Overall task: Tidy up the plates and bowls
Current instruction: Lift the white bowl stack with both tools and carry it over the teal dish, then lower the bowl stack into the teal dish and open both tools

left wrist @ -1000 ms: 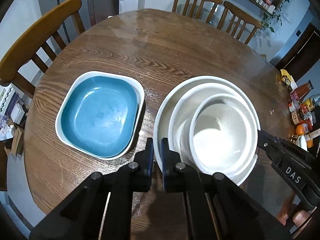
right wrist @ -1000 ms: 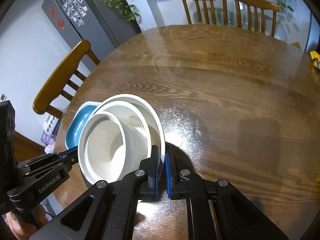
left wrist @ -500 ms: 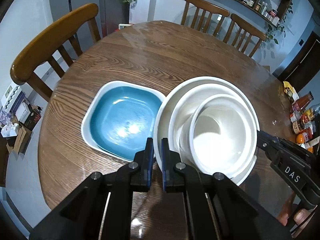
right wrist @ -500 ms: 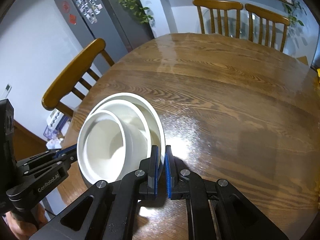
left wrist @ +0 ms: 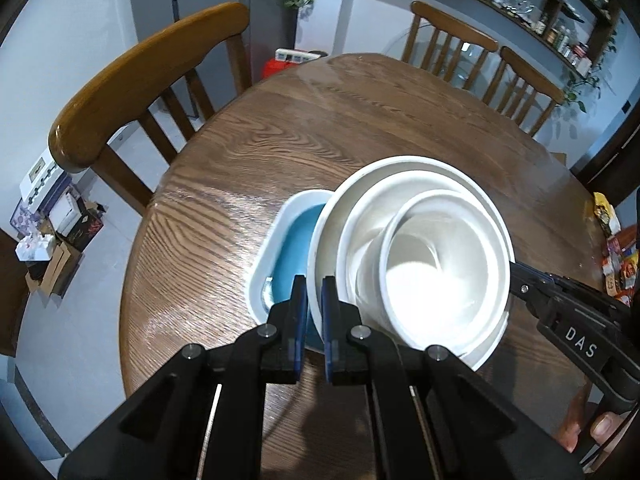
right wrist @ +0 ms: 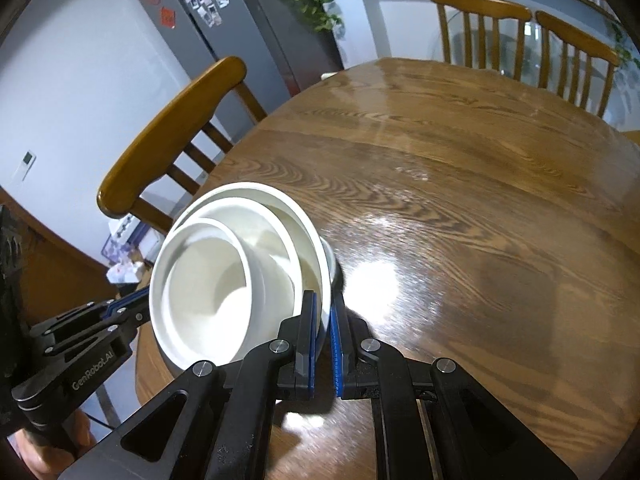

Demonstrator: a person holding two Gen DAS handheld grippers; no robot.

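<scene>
A stack of white round dishes [left wrist: 416, 256], a wide plate with two nested bowls inside, is held above the table. My left gripper [left wrist: 314, 304] is shut on the plate's near-left rim. My right gripper [right wrist: 322, 320] is shut on the opposite rim; the stack [right wrist: 224, 280] fills the lower left of the right wrist view. A square blue dish with a white rim [left wrist: 284, 256] lies on the table, partly hidden under the stack's left side. Only its corner [right wrist: 329, 256] shows in the right wrist view.
The round wooden table [left wrist: 340, 128] has a wooden chair [left wrist: 136, 80] at its left and two chairs [left wrist: 480, 48] at the far side. Jars and packets [left wrist: 616, 252] stand off the right edge. A grey fridge [right wrist: 224, 20] is behind.
Both grippers have carried the white stack up and to the left. It now overlaps the blue dish, which earlier lay fully in view beside it.
</scene>
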